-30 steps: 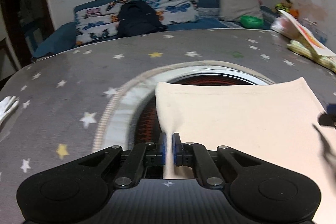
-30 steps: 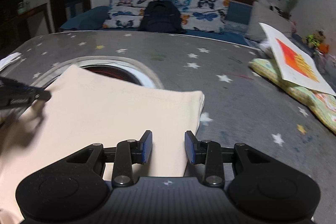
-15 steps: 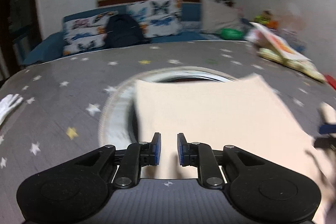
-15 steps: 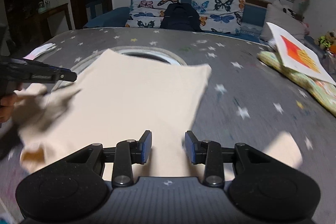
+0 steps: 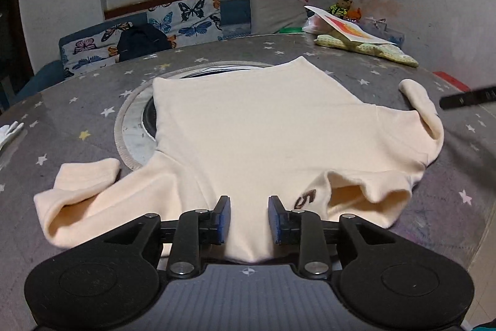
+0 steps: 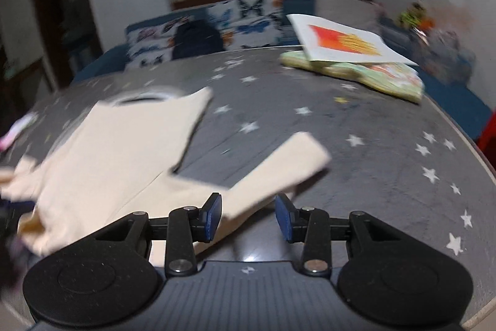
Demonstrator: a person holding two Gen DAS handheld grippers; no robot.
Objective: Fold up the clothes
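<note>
A cream long-sleeved top [image 5: 257, 132] lies spread flat on the grey star-patterned cloth, hem at the far side, neck near me. One sleeve [image 5: 83, 185] lies bunched at the left, the other [image 5: 424, 110] curls at the right. My left gripper [image 5: 249, 217] is open, its jaws over the neck edge, holding nothing. In the blurred right wrist view my right gripper [image 6: 249, 217] is open over the right sleeve [image 6: 279, 172], with the top's body [image 6: 124, 151] to its left. A tip of the right gripper [image 5: 468, 96] shows at the left wrist view's right edge.
A round inset [image 5: 133, 126] sits in the table under the top. A white board with an orange print [image 6: 344, 42] rests on a patterned cushion [image 6: 381, 76] at the far right. A white glove [image 5: 9, 129] lies at the left edge. A sofa with a dark backpack [image 5: 142, 41] stands behind.
The left gripper let go of the hem and both grippers drew back toward the near edge. The whole top with its sleeves and neck is now in view. The right view swung rightward.
</note>
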